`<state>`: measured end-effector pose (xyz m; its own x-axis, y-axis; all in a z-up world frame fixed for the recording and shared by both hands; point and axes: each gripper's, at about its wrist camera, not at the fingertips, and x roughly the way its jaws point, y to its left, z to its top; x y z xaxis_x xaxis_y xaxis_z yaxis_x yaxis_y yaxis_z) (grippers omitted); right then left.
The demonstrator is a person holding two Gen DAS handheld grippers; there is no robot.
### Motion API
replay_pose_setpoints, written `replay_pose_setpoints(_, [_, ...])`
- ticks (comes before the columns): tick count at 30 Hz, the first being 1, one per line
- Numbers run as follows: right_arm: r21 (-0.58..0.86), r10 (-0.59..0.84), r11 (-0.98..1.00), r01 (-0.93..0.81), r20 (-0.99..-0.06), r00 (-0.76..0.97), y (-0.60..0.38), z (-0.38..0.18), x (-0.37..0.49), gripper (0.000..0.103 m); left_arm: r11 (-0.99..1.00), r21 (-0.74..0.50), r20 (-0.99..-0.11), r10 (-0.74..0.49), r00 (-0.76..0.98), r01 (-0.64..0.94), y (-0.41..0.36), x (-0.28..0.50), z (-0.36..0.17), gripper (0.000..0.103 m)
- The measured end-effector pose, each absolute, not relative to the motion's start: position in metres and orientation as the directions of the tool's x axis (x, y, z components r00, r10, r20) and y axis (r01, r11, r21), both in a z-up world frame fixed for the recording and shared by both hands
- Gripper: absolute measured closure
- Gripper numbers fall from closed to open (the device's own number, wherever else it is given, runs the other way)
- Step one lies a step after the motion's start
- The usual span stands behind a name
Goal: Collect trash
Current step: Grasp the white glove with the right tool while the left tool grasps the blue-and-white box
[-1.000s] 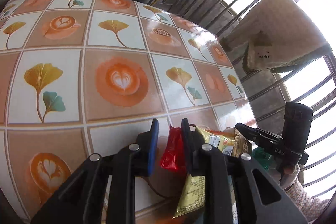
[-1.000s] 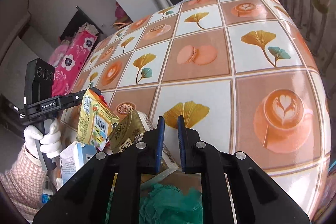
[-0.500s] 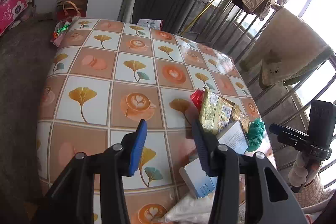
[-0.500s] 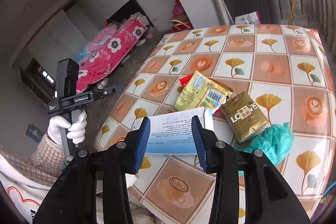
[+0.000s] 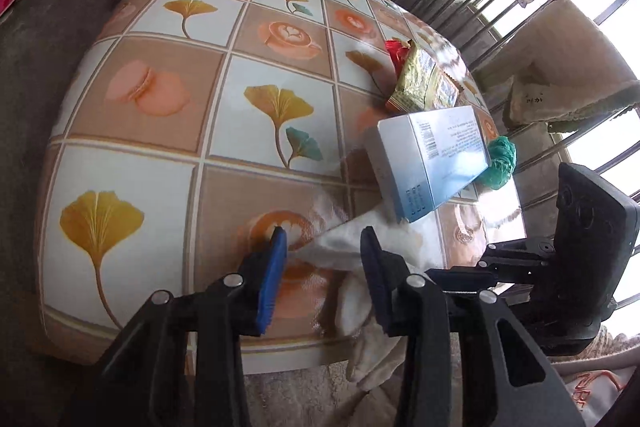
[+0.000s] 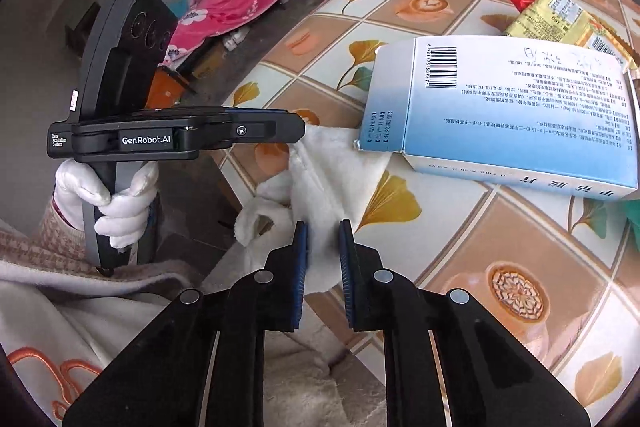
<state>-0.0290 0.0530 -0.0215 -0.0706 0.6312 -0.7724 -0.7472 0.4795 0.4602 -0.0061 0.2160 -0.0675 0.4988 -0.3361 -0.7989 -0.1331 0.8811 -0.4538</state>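
A crumpled white tissue (image 6: 324, 183) lies at the near edge of the table (image 5: 160, 187), part of it drooping over that edge, and one end is tucked under a blue-and-white carton (image 6: 508, 111) that rests tilted on top of it. My right gripper (image 6: 323, 247) is over the part of the tissue by the edge; its jaws have just been closing and now stand close together with the white paper between the blue pads, though I cannot tell whether the pads actually press on it. My left gripper (image 5: 322, 255) is at the same tissue from the other side; its jaws have just been closing a little and stand partly apart, with a fold of the tissue between them and not visibly pinched. Beyond the carton, toward the far right edge of the table, lie a yellow snack wrapper (image 6: 560, 19) and a red wrapper (image 5: 396, 51) touching it, and a teal crumpled wad (image 5: 498, 163) sits just beside the carton near the right edge. The tabletop is covered in a cloth printed with ginkgo leaves, coffee cups and macarons. A white-gloved hand (image 6: 116, 203) grips the left gripper's handle off the table's near edge.
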Motion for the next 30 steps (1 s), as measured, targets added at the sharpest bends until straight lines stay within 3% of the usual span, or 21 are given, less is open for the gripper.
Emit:
replay_pose_setpoints(3, [0.469, 0.644, 0.450, -0.760, -0.760, -0.088, 0.050, -0.014, -0.036, 0.098, 0.878, -0.461, -0.790, -0.338, 0.511, -0.131, 0.218, -0.004, -0.065, 0.066])
replay_pose_setpoints(11, [0.564, 0.765, 0.301, -0.769, -0.624, -0.158, 0.017, 0.029, -0.052, 0.099, 0.880, -0.454, -0.786, -0.322, 0.528, -0.140, 0.224, 0.011, -0.060, 0.066])
replay_pose_setpoints(17, [0.590, 0.831, 0.443, -0.676, -0.553, 0.063, -0.066, 0.062, -0.014, 0.099, 0.873, -0.474, -0.731, -0.319, 0.603, -0.113, 0.223, 0.028, -0.036, 0.066])
replay_pose_setpoints(22, [0.608, 0.798, 0.593, -0.527, -0.530, 0.287, -0.124, 0.066, 0.012, 0.098, 0.870, -0.489, -0.685, -0.341, 0.644, -0.059, 0.207, 0.063, -0.022, 0.066])
replay_pose_setpoints(30, [0.681, 0.769, 0.637, -0.360, -0.528, 0.361, -0.143, 0.038, 0.024, 0.098, 0.850, -0.525, -0.728, -0.423, 0.539, -0.041, 0.183, 0.104, -0.053, 0.066])
